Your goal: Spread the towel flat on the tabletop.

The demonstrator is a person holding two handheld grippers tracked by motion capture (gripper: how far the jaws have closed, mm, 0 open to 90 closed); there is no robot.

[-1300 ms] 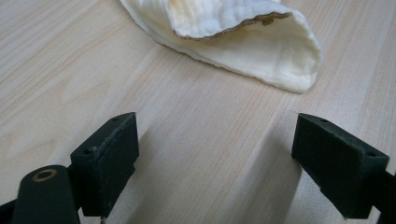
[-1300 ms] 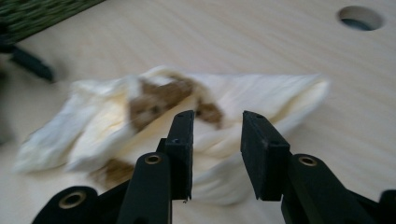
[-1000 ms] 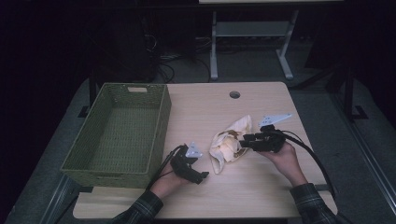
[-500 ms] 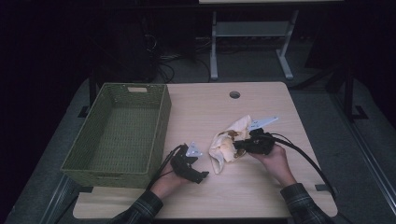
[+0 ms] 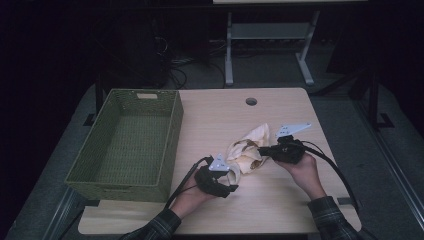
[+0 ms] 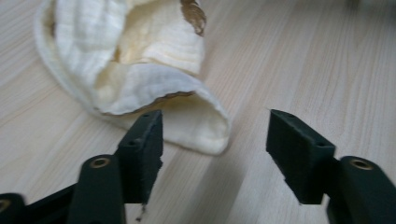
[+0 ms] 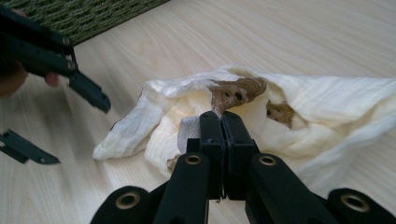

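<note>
Right tongs (image 7: 223, 122) pinching cream cloth (image 5: 250, 147) | left tongs (image 6: 215, 140) spread (just been closing), cloth corner between | green basket (image 5: 125, 145); nothing inside

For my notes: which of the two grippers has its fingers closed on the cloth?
The right gripper: its fingers pinch the cream cloth. The left gripper stands open beside it.

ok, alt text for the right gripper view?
The right gripper is shut on a fold of the crumpled cream cloth with brown patches, lying on the light wooden table. The left gripper stands open at left, the green woven basket behind it.
</note>
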